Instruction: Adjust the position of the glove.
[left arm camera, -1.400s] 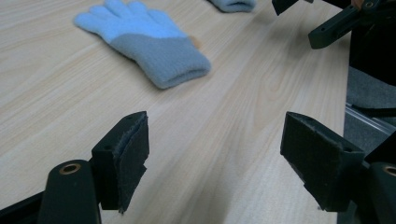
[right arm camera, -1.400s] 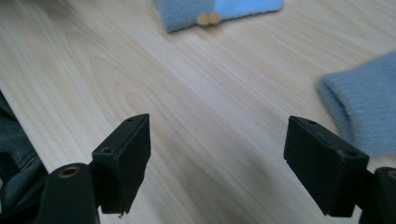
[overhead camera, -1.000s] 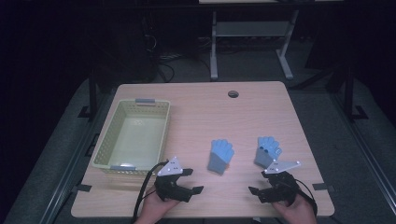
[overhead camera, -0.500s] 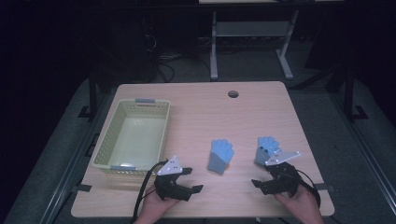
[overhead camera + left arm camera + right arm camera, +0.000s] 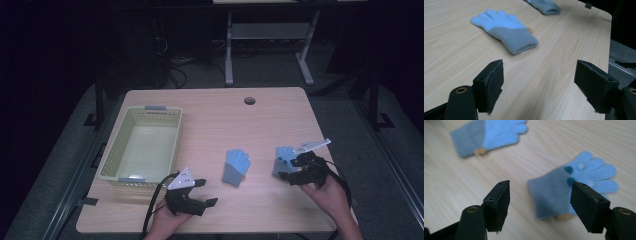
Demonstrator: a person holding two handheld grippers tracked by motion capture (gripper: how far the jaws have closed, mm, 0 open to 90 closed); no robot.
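Right gripper view: right tool wide open above glove.

Dim overhead view, dark surroundings, lit table, motion blur in right gripper view

No legible text, label, brand, number or sign anywhere.

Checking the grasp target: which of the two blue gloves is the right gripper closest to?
The right glove, nearer the table's right edge. The open right gripper is at its cuff; the middle glove lies apart, toward the basket.
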